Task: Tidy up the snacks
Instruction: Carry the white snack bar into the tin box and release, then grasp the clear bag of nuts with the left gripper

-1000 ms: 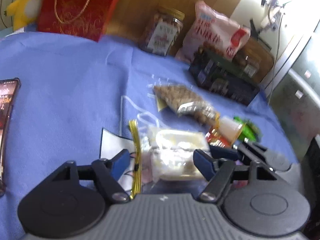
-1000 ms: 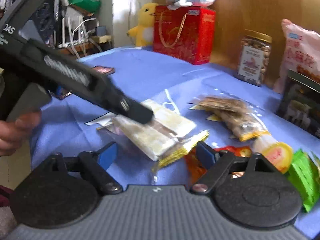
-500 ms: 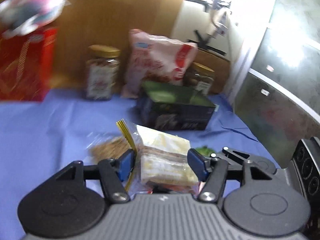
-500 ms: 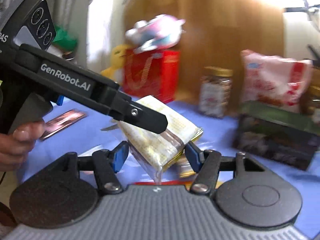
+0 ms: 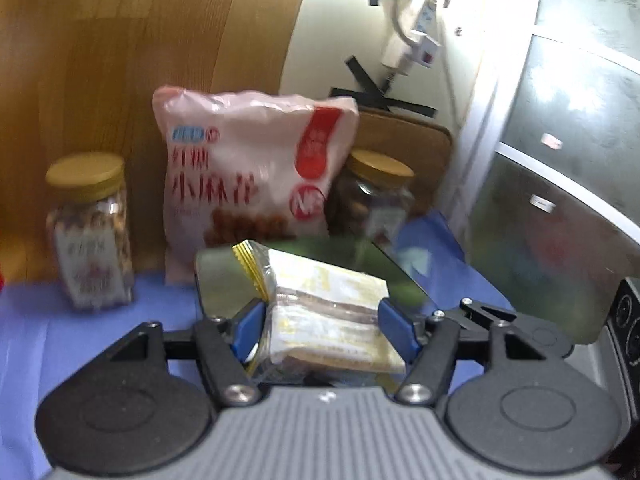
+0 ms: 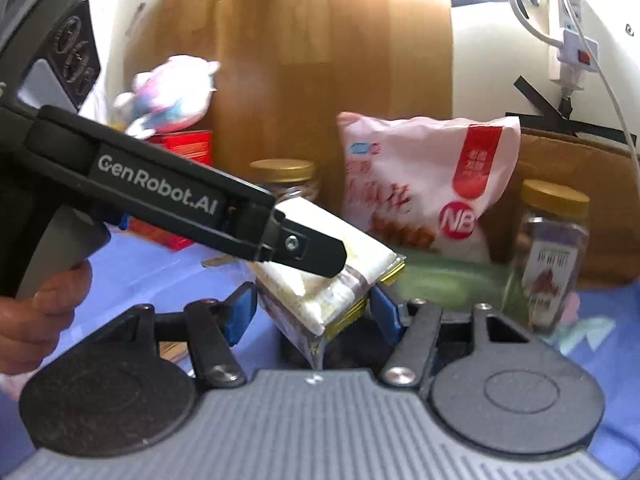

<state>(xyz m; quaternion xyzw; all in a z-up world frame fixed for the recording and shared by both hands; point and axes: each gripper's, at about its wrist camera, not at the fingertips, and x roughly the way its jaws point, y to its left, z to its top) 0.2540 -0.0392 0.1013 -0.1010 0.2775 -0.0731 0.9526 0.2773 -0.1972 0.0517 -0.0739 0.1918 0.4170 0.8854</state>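
Note:
My left gripper (image 5: 322, 330) is shut on a clear packet of pale yellow wafers with a gold edge (image 5: 328, 312), held in the air over a dark box with a green top (image 5: 360, 252). In the right wrist view the same packet (image 6: 332, 276) hangs between the blue pads of my right gripper (image 6: 312, 312), whose jaws stand close on both sides; whether they press it I cannot tell. The left gripper's body (image 6: 160, 196) crosses that view from the left.
A pink snack bag (image 5: 248, 168) leans on the wooden panel at the back, with a gold-lidded jar on each side (image 5: 88, 228) (image 5: 372, 196). A red gift box with a plush toy (image 6: 172, 92) stands at the left. The table has a blue cloth (image 5: 80, 344).
The left gripper has lifted the wafer packet off the cloth and carried it up and toward the back row. The right gripper has followed and narrowed around the packet's lower corner.

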